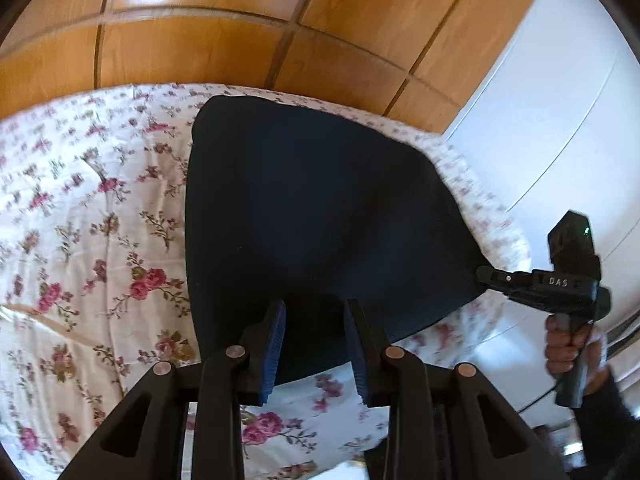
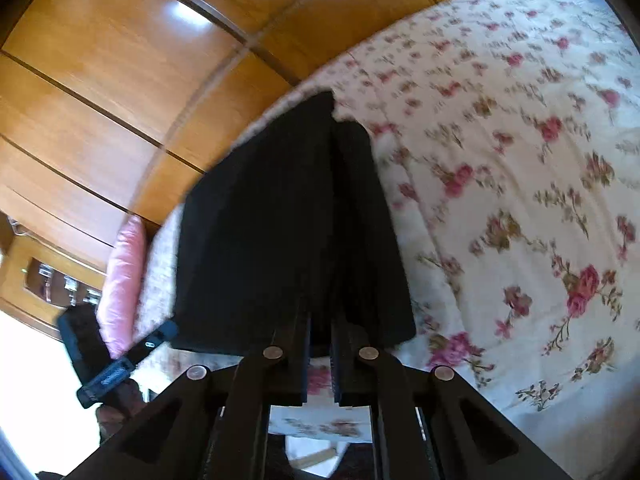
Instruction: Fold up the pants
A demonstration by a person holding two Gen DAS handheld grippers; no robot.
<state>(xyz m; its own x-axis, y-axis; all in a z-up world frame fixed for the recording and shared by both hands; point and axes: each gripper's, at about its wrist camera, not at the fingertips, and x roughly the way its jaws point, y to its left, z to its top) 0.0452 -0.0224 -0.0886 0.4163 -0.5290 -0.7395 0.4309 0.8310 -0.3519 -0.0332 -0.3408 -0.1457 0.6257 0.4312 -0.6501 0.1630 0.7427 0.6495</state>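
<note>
The left gripper stands with its two ribbed blue pads apart, a fold of the dark pants lying between them at the garment's near edge; whether the pads actually press the cloth cannot be told. The right gripper has its black fingers drawn close together and nipped on the near hem of the pants; in the left wrist view its tip meets the pants' right-hand corner, with a hand wrapped round the handle.

The pants are a smooth, matte, navy-black slab, roughly trapezoid, lying on the bedspread. In the right wrist view they show two layers with a long seam-like slit between.

Around the pants the bedspread is cream cotton, lightly creased, printed with pink roses. Beyond the pants rise glossy honey-coloured wooden wardrobe panels with dark grooves. A satiny pink pillow lies left of the pants.
</note>
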